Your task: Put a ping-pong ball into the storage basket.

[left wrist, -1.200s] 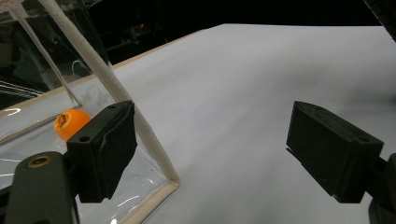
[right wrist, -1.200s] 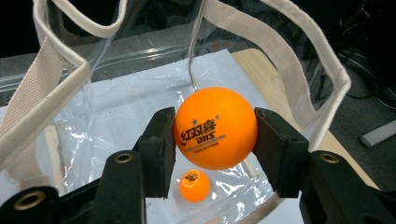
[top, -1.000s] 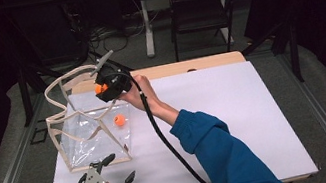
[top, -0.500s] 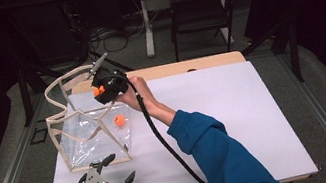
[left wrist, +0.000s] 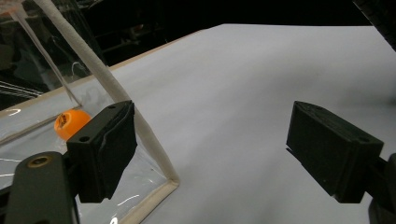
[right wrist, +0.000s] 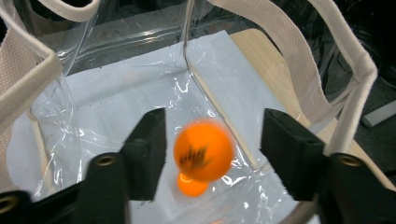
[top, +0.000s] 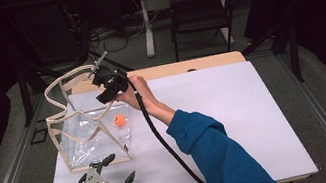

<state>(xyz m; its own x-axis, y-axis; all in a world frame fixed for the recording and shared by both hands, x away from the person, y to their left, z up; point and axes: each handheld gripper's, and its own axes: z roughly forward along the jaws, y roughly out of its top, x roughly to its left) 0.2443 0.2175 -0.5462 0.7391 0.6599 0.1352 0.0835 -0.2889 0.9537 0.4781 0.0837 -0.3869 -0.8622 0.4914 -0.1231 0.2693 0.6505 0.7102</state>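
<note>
A clear plastic tote bag [top: 88, 135] with cream straps stands at the table's left. My right gripper [top: 106, 92] hangs over its mouth, pointing down into it. Its jaws have just been opening, and a blurred orange ball [right wrist: 203, 149] sits loose between the pads of my right gripper [right wrist: 212, 140], touching neither. A second orange ball [right wrist: 191, 186] lies on the bag's floor [top: 119, 121]. My left gripper [top: 122, 167] rests open on the table by the bag's near corner. Nothing is between the pads of my left gripper [left wrist: 210, 149], with that ball [left wrist: 70, 122] behind the bag's wall.
White sheet [top: 235, 109] covers the table right of the bag. The right gripper's black cable [top: 159, 138] trails across it beside the blue sleeve [top: 217, 153]. Bag handles [right wrist: 327, 60] loop up around the right jaws. A chair [top: 197, 9] stands beyond the far edge.
The orange ball that sat pinched in the right gripper's jaws has come free as the jaws spread. The left gripper has stayed put.
</note>
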